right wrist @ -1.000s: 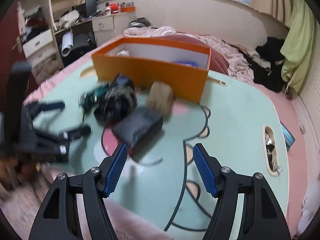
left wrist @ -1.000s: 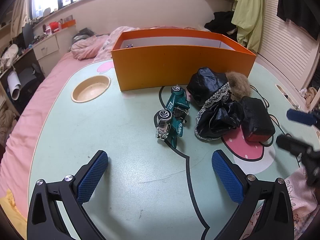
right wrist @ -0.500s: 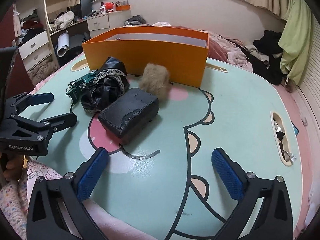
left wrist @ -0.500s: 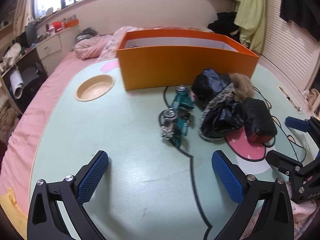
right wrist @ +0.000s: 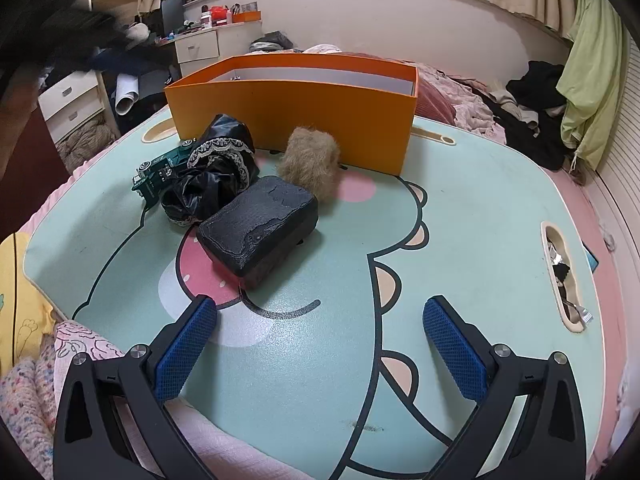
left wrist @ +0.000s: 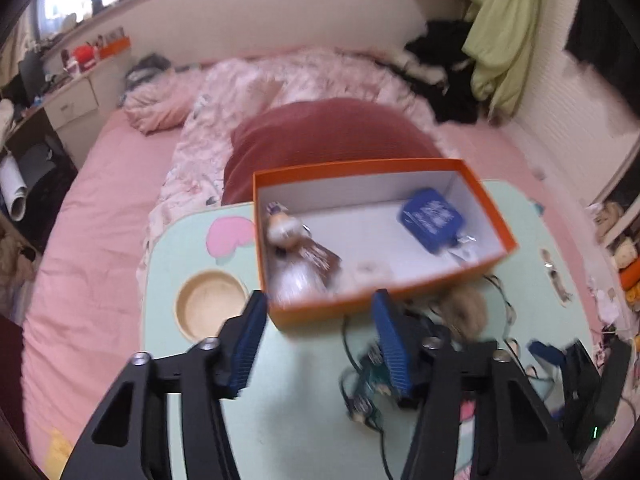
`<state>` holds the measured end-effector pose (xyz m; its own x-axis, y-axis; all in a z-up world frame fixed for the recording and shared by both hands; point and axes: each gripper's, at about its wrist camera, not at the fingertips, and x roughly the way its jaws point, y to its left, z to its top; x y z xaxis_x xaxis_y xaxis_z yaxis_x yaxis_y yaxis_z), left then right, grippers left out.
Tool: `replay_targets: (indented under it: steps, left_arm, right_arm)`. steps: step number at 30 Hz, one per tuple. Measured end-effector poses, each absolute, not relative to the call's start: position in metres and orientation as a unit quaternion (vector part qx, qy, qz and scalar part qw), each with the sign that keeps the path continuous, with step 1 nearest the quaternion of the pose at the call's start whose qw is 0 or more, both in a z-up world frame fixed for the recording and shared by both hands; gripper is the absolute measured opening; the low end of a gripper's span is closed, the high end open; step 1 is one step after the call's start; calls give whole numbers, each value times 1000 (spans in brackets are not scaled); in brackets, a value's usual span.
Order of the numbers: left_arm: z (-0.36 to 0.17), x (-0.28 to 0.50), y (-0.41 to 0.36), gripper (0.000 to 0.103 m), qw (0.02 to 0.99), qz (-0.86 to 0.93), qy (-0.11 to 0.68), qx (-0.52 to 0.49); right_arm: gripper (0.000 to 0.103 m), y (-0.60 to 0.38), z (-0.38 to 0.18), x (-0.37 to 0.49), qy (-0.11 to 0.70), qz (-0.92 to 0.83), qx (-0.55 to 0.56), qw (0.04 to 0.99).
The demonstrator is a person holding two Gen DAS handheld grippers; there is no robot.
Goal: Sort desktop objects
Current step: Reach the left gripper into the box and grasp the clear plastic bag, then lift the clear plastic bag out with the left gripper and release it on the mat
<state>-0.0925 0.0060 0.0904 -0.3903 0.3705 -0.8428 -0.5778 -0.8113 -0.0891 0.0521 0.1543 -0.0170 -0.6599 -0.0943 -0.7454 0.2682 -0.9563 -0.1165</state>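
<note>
- Our left gripper (left wrist: 320, 344) is up above the tabletop (left wrist: 304, 432), looking down into the orange box (left wrist: 472, 184) at about 12 o'clock.
- Its fingers (left wrist: 248, 340) have just been narrowing, and nothing sits between them, so they're released. The view is pretty blurry.
- Inside the box we can make out a blue pouch (left wrist: 434, 220) toward 1 o'clock and a whitish-brown bundle (left wrist: 296, 256) at the 11 o'clock end. Can't tell what that bundle is.
- The green toy car (left wrist: 370, 380) lies on the tabletop just behind the left gripper's right-hand finger, partly hidden.
- Our right gripper (right wrist: 320, 344) has its fingers spread wide and grasping nothing, low over the tabletop's near edge.
- From the right wrist, the black case (right wrist: 260, 224) lies at 11 o'clock, touching the furry brown thing (right wrist: 310, 160) behind it.
- The black lace-trimmed cloth (right wrist: 212, 172) is bunched at 10 o'clock against the toy car, all in front of the box.
</note>
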Motion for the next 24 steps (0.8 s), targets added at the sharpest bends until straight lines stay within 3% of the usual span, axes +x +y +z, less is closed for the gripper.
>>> replay_targets:
  steps: [3,7,14,18,24]
  left_arm:
    - [77,-116,29,32,281,795,143,-518]
    - [61,-133,44,31,248,783,187,-539]
    - [41,-139,59,15,239,762,223,-559]
    - [50,-142,54,13,246,774,204,-547]
    - [113,-114,23,13,309,809,128,-483]
  right_arm:
    - [103,154,-17,52,108,-905,400,100]
    - [103,154,-17,52,108,-905,400,100]
    - [103,153,-17,52,107,-905,400,100]
    - [103,153,-17,52,107,-905,400,100]
    - [103,152,-17,52,107,-905,400,99]
